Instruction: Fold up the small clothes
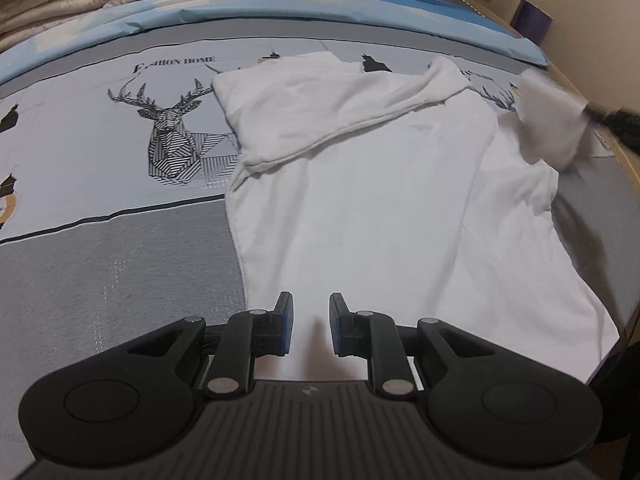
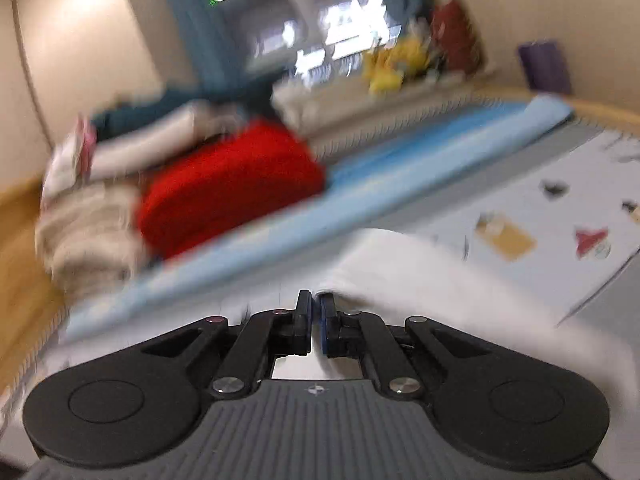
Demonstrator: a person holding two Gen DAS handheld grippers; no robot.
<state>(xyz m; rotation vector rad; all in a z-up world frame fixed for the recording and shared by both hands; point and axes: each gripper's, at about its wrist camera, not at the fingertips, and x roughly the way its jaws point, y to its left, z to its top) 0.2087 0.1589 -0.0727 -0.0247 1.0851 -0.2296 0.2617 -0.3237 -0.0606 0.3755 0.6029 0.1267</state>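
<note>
Bedspread (image 1: pixel 100 280) — shirt (image 1: pixel 380 220) under tool (image 1: pixel 311 326) (flat)

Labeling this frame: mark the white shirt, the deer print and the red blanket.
white shirt (image 1: pixel 380 232), left wrist view, flat middle of the body panel.
deer print (image 1: pixel 168 128), left wrist view, the deer's head on the bedsheet.
red blanket (image 2: pixel 228 184), right wrist view, blurred front face.

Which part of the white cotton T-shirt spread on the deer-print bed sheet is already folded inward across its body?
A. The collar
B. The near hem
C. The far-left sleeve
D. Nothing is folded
C: in the left wrist view, the far-left sleeve of the white cotton T-shirt lies doubled diagonally over the body, while the near hem lies flat on the deer-print bed sheet.
</note>
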